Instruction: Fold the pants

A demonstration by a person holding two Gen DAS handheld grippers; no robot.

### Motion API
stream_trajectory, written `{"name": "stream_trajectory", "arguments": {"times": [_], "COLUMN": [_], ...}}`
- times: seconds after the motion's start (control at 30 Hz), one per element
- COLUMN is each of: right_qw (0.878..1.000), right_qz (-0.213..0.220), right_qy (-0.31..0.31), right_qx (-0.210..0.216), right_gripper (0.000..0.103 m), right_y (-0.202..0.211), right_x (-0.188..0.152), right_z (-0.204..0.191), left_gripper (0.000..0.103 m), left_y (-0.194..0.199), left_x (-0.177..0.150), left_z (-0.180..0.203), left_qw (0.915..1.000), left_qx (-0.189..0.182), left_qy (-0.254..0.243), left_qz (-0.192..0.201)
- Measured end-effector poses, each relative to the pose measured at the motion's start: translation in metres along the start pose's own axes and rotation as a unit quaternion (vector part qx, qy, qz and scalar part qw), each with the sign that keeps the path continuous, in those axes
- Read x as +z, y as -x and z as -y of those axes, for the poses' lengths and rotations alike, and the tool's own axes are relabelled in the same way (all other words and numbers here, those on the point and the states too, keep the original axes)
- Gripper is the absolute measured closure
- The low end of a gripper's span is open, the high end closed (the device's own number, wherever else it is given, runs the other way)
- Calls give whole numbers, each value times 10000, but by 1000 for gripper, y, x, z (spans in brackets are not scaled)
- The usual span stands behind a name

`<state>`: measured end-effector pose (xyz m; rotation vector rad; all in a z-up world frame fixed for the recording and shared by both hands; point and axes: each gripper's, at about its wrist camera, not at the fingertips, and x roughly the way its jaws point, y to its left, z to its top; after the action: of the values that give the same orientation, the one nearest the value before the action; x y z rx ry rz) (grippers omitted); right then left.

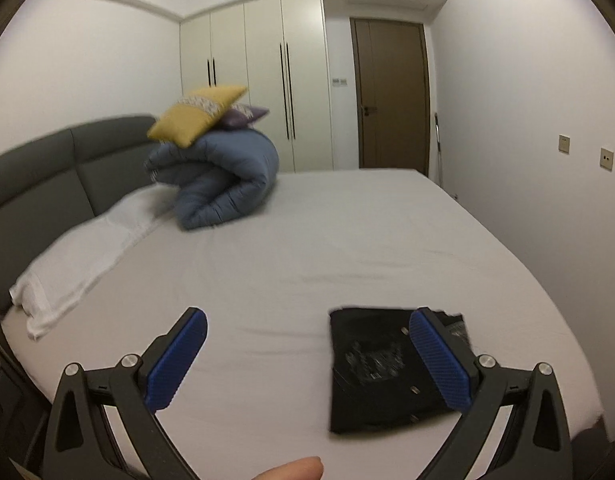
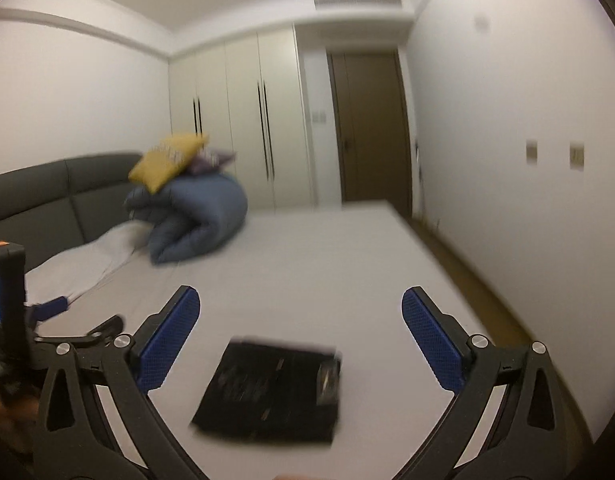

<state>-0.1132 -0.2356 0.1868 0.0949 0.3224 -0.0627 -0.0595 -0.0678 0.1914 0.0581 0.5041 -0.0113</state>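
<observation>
1. On the near part of the bed (image 1: 347,240), the black pants (image 1: 371,372) lie folded into a compact rectangle, flat on the pale sheet, with a faint light print on the upper face.
2. From the right wrist camera the same pants (image 2: 271,392) sit low in the frame between the two blue-padded fingers, touched by neither; this picture is blurred.
3. Left gripper (image 1: 307,360): jaws spread wide, holding nothing. Its right-hand finger overlaps the pants' right edge in the picture, but whether it touches the cloth cannot be told.
4. Right gripper (image 2: 301,344): jaws likewise wide apart and empty, above the sheet.
5. Farther back, a rolled blue duvet (image 1: 223,184) rests near the grey padded headboard (image 1: 59,168), with a yellow cushion (image 1: 195,116) on top and a purple one just behind it.
6. A white pillow (image 1: 83,256) lies along the headboard side, well apart from the pants.
7. Beyond the bed stand white wardrobe doors (image 1: 267,80) and a brown door (image 1: 391,96).
</observation>
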Motion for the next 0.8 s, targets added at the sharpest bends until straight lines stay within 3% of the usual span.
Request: {"name": "stream_trajectory", "arguments": {"times": [0.13,0.4,0.57,0.8], "right_qw": [9973,9916,9837,9805], "right_qz": [-618,-1209,-1690,-1871], "right_qy": [-8,-274,-464,-440], "right_qx": [-385,-369,-416,-420], "right_gripper": [0,0,0,0], "right_y": [7,-1,-41,-72], "right_x": [-6,-39,-65,-85], "right_z": [-8,4,5,4], "left_gripper": [0,0,0,0], "left_y": [-3,-20,-24,-32], "left_x": [-11,-38,-48,-52], "left_z": [11,22,25,22], "left_qw": [9990,9928,9914,9902], "left_qx": [-156,-495,-465,-433], "left_qy": [81,107,46,85], "left_qz": [-412,-1088,-1225,-1327]}}
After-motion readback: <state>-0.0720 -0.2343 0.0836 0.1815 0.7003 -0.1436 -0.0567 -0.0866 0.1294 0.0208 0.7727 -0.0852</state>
